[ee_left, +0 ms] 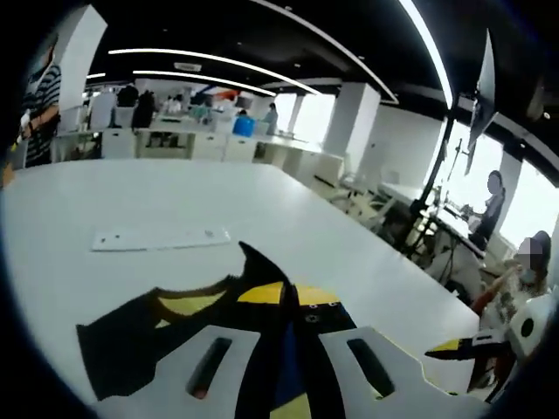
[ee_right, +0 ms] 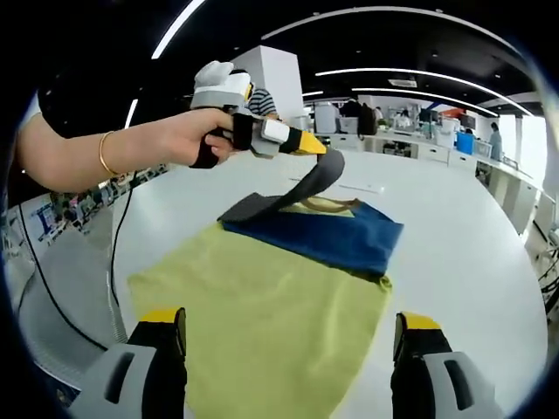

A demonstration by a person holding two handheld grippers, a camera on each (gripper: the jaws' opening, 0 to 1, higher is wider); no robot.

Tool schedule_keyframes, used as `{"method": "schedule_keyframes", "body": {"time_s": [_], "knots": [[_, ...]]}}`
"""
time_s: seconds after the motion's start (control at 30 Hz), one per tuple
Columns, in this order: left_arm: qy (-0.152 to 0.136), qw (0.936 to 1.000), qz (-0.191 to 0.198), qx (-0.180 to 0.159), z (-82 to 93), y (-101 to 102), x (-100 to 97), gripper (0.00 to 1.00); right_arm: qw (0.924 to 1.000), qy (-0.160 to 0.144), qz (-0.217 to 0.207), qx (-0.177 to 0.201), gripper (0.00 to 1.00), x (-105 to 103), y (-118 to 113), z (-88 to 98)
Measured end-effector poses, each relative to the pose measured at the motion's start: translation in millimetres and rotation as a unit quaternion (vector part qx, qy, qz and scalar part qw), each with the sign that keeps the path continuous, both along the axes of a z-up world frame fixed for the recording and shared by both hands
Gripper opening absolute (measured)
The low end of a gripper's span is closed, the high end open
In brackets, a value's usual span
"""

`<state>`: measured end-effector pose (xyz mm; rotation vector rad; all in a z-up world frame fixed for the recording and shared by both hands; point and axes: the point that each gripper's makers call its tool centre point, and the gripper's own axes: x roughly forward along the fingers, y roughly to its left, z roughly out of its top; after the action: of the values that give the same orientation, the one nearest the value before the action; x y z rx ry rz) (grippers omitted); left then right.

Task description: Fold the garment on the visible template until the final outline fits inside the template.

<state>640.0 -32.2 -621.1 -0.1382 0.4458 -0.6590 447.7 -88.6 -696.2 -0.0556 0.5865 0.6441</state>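
In the right gripper view, the right gripper [ee_right: 290,349] has its jaws spread wide apart with nothing between them; the yellow template [ee_right: 271,323] lies flat on the white table [ee_right: 463,227] directly ahead of and between the two jaws. Beyond the template's far edge, the blue garment [ee_right: 327,234] rests on the template's far portion, partly folded, with a yellow neckline visible at its far side. Ahead and to the left of the right gripper, a person's hand [ee_right: 194,135] wearing a bracelet holds the left gripper [ee_right: 325,150] above the table. The left gripper is closed on a dark strip of the garment, which hangs in a curve from its jaws down to the garment's left corner. In the left gripper view, the left gripper [ee_left: 290,336] has its jaws drawn together on the dark fabric, which rises as a point between and just beyond them. The garment [ee_left: 148,336] spreads to the left of and below these jaws, with yellow showing near the jaw tips. A white strip [ee_left: 162,237] lies on the table [ee_left: 175,192] well ahead of the left gripper. The right gripper [ee_left: 467,349] enters at the lower right of this view. Seated people and desks occupy the background.
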Motion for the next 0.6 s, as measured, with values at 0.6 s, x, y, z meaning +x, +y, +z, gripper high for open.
{"method": "schedule_keyframes", "body": {"time_s": [0.6], "knots": [[0.032, 0.9986, -0.041, 0.004, -36.4, -50, -7.1, 0.00, 0.9997, 0.013, -0.020, 0.004, 0.98, 3, -15, -10.0]]}}
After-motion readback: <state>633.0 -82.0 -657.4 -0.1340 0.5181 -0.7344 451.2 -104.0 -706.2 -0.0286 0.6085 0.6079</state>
